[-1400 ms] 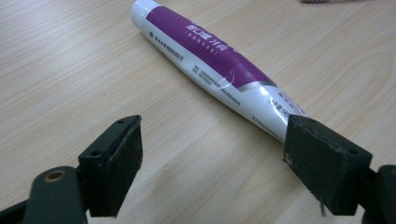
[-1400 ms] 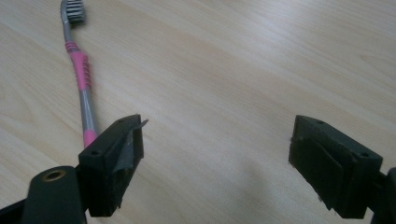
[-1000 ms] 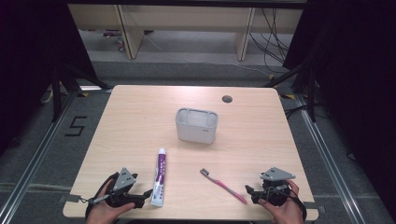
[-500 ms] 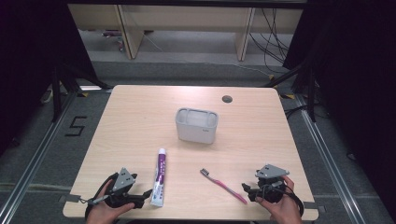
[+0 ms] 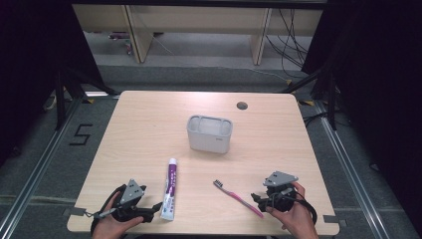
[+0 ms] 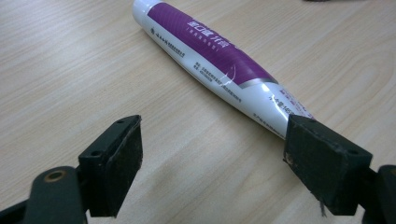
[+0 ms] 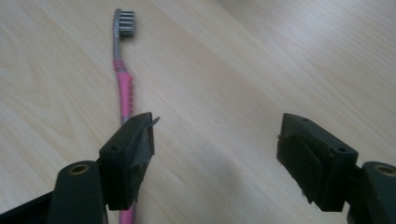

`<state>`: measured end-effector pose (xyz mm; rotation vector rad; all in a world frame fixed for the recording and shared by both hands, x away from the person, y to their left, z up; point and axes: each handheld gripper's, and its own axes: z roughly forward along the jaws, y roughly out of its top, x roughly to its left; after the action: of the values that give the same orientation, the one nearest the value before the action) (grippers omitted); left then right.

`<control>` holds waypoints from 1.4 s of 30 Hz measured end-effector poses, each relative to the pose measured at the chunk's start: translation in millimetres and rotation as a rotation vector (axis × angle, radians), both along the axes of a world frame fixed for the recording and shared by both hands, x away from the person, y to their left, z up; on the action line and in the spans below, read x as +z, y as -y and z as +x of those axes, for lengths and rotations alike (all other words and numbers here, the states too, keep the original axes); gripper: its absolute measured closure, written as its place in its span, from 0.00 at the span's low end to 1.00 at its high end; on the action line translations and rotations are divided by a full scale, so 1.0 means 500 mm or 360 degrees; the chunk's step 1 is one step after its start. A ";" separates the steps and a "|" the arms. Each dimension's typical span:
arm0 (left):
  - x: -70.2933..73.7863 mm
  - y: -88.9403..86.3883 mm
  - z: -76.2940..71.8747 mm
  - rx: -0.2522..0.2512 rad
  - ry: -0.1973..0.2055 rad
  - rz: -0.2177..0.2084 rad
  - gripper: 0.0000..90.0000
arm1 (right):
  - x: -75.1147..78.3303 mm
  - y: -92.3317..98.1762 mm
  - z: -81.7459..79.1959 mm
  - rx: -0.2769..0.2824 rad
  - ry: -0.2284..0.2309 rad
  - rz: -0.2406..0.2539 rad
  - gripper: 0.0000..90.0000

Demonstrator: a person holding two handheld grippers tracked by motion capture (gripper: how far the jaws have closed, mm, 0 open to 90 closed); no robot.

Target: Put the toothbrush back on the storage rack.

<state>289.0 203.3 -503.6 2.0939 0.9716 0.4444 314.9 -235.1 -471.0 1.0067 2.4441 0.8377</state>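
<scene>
Pale wood table (image 5: 149,129) carries a grey holder (image 5: 209,133) at its middle, with a toothpaste tube (image 5: 169,190) and pink toothbrush (image 5: 238,197) near the front edge. The left gripper (image 5: 149,215) gapes beside the tube's tail, grasping nothing. The right gripper (image 5: 258,198) has shifted toward the brush since the earlier frame; its jaws have just been narrowing, yet the handle lies outside one pad (image 7: 140,154), so closing now would likely miss or flick it.
</scene>
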 end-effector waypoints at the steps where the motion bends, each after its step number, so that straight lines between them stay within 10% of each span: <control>1: -0.001 0.000 0.001 -0.0005 0.0002 -0.0008 0.21 | 0.002 -0.005 0.002 0.0015 0.0003 -0.0009 0.35; 25: -0.002 -0.001 0.001 0.0000 0.0005 -0.0010 0.21 | 0.006 -0.109 0.038 0.0379 -0.0217 -0.0226 0.70; 42: -0.002 0.000 0.001 -0.0011 0.0008 -0.0012 0.21 | -0.006 -0.141 0.046 0.0423 -0.0346 -0.0407 0.82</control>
<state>289.4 203.3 -504.9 2.0876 0.9614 0.4416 338.0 -164.5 -474.1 0.7228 2.8255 0.4928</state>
